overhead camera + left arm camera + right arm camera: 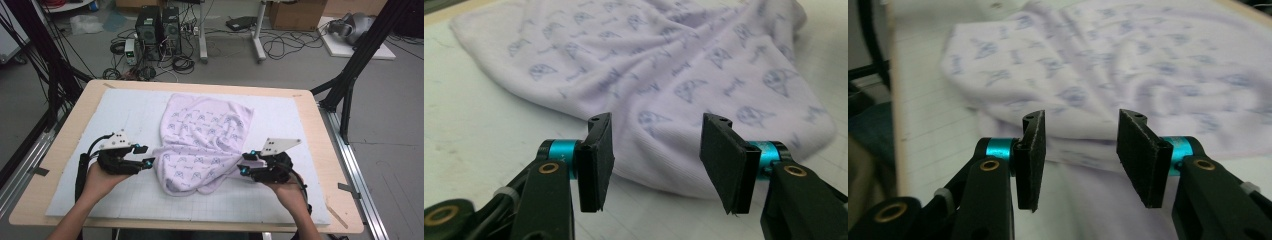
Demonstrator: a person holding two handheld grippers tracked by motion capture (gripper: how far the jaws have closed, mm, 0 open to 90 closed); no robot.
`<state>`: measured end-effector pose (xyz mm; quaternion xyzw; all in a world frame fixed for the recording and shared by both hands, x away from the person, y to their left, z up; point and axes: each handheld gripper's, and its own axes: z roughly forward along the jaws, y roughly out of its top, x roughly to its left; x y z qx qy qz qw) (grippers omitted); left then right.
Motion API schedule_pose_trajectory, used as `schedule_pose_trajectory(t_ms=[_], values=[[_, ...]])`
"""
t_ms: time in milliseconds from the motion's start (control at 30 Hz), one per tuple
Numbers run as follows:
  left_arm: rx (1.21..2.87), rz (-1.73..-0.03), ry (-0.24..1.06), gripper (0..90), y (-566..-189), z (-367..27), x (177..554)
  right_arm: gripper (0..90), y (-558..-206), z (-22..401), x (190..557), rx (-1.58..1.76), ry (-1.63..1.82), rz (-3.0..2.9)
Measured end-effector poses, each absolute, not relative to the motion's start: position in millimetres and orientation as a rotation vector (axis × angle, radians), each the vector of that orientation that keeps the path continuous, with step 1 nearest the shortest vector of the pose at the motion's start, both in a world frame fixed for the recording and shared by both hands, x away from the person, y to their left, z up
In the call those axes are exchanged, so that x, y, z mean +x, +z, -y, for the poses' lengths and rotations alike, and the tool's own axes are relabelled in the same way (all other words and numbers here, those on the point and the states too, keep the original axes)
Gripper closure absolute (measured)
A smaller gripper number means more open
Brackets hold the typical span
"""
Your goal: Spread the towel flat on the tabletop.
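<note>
Cloth (202,145) crumpled on mat (100,125); L claw (146,156), R claw (243,163) open, empty.

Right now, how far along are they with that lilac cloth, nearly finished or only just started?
Partway, it seems. The lilac cloth lies on the white mat, folded over itself but rumpled, its edges uneven. Nothing is held: the left gripper and right gripper sit open at its near corners, pads off the fabric. Probably left: smoothing it and folding again into a neat shape.
</note>
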<state>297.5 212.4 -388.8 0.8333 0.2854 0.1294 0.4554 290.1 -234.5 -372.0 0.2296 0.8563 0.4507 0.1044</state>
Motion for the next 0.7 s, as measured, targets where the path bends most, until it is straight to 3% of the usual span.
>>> schedule_pose_trajectory(t_ms=[133, 233, 433, 500, 533, 567, 600, 700], values=[[2.076, -0.683, 0.285, 48.7, -405, -204, 287, 54.7, -387, 210, 279, 0.623, 1.345, -2.585], [2.116, -0.655, 0.22, 59.7, -418, -195, 287, 55.2, -398, 191, 273, 0.584, 1.355, -2.622], [2.2, -0.63, 0.182, 55.5, -437, -173, 290, 56.7, -415, 159, 268, 0.514, 1.271, -2.704], [2.227, -0.629, 0.173, 59.1, -440, -168, 293, 58.4, -421, 153, 269, 0.523, 1.255, -2.718], [2.224, -0.63, 0.167, 66.8, -441, -166, 295, 60.5, -427, 149, 269, 0.526, 1.225, -2.737], [2.22, -0.622, 0.156, 66.8, -441, -165, 296, 60.5, -427, 149, 269, 0.526, 1.225, -2.737], [2.223, -0.619, 0.137, 73.3, -441, -163, 297, 61.5, -430, 146, 268, 0.526, 1.206, -2.738], [2.226, -0.615, 0.159, 80.5, -439, -159, 297, 65.4, -436, 140, 269, 0.515, 1.146, -2.753]])
